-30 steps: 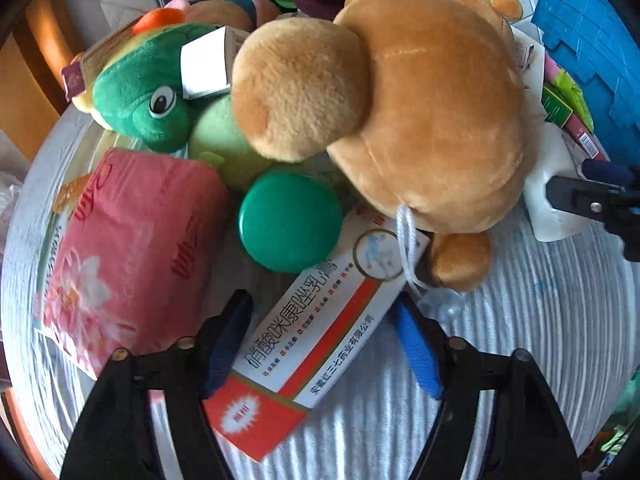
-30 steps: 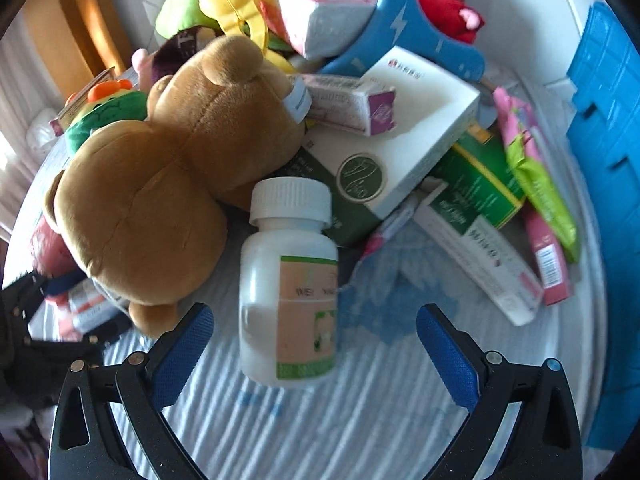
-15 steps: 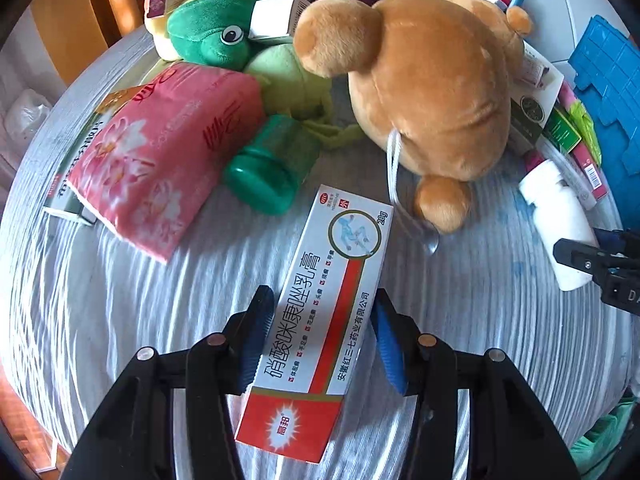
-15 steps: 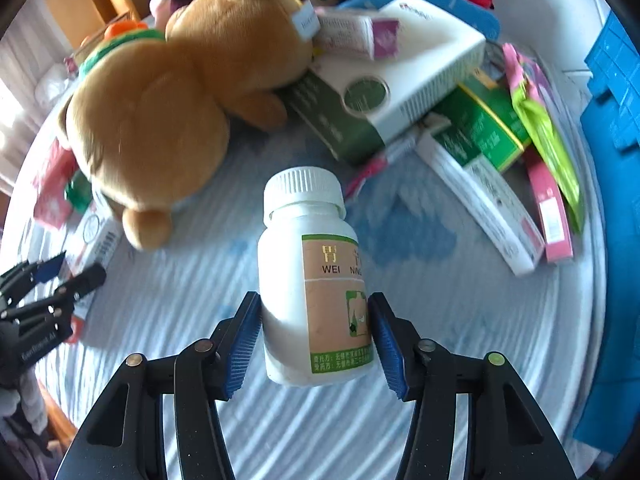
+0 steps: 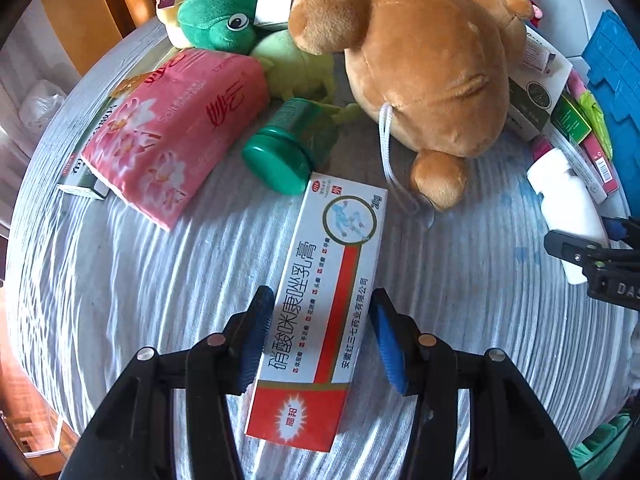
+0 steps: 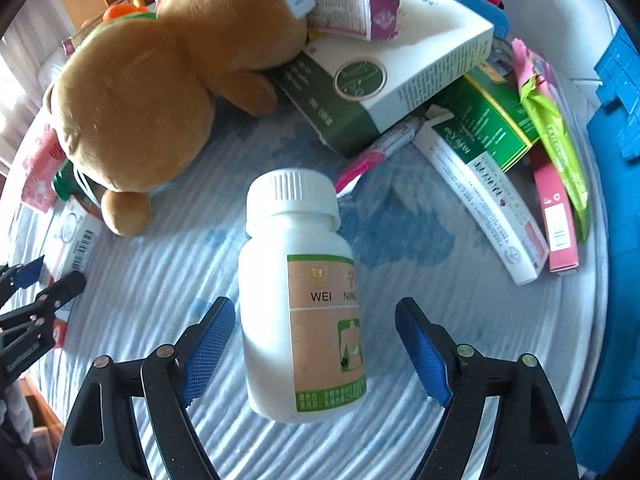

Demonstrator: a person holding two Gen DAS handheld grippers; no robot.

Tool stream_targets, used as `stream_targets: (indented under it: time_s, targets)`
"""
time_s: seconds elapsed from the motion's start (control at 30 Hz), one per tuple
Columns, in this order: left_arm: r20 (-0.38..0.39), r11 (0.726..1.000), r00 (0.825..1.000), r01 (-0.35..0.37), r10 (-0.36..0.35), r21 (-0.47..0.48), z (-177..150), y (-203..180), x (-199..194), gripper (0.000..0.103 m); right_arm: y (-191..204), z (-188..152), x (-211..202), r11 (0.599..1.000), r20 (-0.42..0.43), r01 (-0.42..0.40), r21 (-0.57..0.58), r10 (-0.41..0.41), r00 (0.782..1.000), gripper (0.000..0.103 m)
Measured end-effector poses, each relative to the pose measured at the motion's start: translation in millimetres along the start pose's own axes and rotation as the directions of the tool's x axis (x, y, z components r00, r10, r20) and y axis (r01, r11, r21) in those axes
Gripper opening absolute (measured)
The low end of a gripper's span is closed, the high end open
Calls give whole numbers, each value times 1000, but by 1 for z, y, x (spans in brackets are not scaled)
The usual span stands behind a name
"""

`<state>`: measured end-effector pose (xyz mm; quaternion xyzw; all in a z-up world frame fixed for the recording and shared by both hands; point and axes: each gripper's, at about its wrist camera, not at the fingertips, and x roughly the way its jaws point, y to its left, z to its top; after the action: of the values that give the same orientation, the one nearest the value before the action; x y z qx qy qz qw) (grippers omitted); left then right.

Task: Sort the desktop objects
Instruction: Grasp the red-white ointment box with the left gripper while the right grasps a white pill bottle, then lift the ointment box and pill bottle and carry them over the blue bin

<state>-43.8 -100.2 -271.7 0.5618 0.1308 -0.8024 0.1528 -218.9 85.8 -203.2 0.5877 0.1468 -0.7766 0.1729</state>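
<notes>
Left gripper [image 5: 318, 336] jaws near the box [image 5: 320, 304], contact unclear; right gripper [image 6: 316, 344] jaws wide around the bottle [image 6: 300, 304]. Could roll away.

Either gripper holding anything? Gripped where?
Left hand-held gripper clamps the red-white ointment box across its long sides. Right hand-held gripper is open; white bottle sits unclamped between its fingers.

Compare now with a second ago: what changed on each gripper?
The left gripper closed on the red-and-white ointment box and pulled it back from the pile. The right gripper closed on the white pill bottle, drew it back, then opened; there is now a gap on each side. The brown plush bear and green bottle stayed put.
</notes>
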Motion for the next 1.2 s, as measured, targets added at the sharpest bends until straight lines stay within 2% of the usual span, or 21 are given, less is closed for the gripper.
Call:
stream_targets:
  time_s: [0.03, 0.1, 0.23, 0.47, 0.57, 0.63, 0.67, 0.87, 0.93, 1.0, 1.13, 1.2]
  targets:
    - [2, 1000, 1000, -1, 1, -8, -3, 0, -2, 46, 1, -1, 1, 1000, -4, -6, -5, 6, 1000, 57]
    - [4, 999, 1000, 5, -5, -32, -9, 1, -5, 45, 2, -4, 0, 1000, 0, -8, -24, 8, 1000, 53]
    - [37, 998, 999, 19, -17, -57, -19, -1, -22, 45, 0, -11, -14, 999, 34, -36, -24, 36, 999, 52]
    - [159, 999, 987, 40, -37, -15, -16, -31, -76, 45, -9, -20, -67, 998, 157, -46, -35, 51, 986, 52]
    - [212, 999, 976, 49, -50, 11, 18, -39, -97, 45, -16, -20, -90, 998, 216, -46, -39, 54, 975, 51]
    - [247, 998, 967, 57, -62, 29, 26, -42, -108, 45, -22, -21, -103, 998, 255, -50, -37, 58, 965, 50]
    - [265, 997, 962, 59, -67, 40, 59, -43, -102, 45, -27, -23, -114, 998, 275, -52, -36, 60, 960, 50]
    - [366, 991, 924, 79, -115, 110, 79, -87, -149, 45, -31, -15, -160, 999, 422, -38, -25, 45, 906, 47]
    - [385, 987, 913, 88, -133, 132, 84, -103, -157, 45, -39, -20, -166, 999, 434, -32, -18, 36, 900, 44]
    - [389, 985, 910, 89, -140, 147, 86, -114, -161, 45, -50, -22, -167, 1000, 427, -22, -8, 23, 904, 44]
    - [359, 983, 921, 98, -149, 157, 86, -125, -154, 45, -68, -30, -131, 998, 332, -51, 35, 36, 942, 44]
    - [350, 983, 925, 98, -148, 157, 85, -128, -151, 45, -74, -36, -121, 997, 308, -62, 43, 46, 950, 44]
